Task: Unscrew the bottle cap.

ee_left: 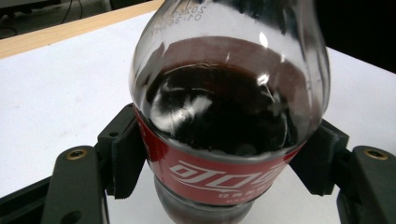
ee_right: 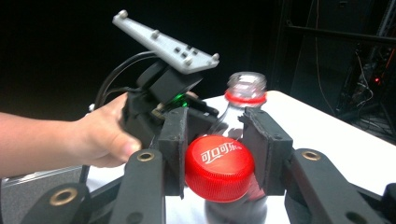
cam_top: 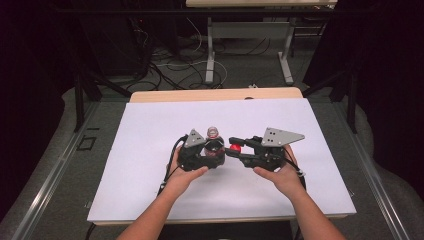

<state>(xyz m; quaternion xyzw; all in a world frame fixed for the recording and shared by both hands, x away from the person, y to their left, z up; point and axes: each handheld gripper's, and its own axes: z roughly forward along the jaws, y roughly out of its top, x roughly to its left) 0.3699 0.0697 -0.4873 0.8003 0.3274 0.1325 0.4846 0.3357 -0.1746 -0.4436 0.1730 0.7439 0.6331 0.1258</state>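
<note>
A cola bottle (cam_top: 214, 145) with a red label stands upright on the white table top (cam_top: 150, 150), its mouth uncapped (ee_right: 246, 85). My left gripper (cam_top: 202, 152) is shut on the bottle's body; in the left gripper view the dark-filled bottle (ee_left: 229, 107) sits between the two black pads (ee_left: 125, 156). Just right of the bottle, my right gripper (cam_top: 234, 148) is shut on the red bottle cap (cam_top: 235, 148). In the right gripper view the cap (ee_right: 219, 168) with white lettering is pinched between both pads, off the bottle, with the left hand and gripper behind it.
The white sheet covers a wooden table whose far edge (cam_top: 215, 94) shows. Beyond it are a desk frame (cam_top: 210, 55) and loose cables (cam_top: 175, 65) on the floor. Dark curtains flank both sides.
</note>
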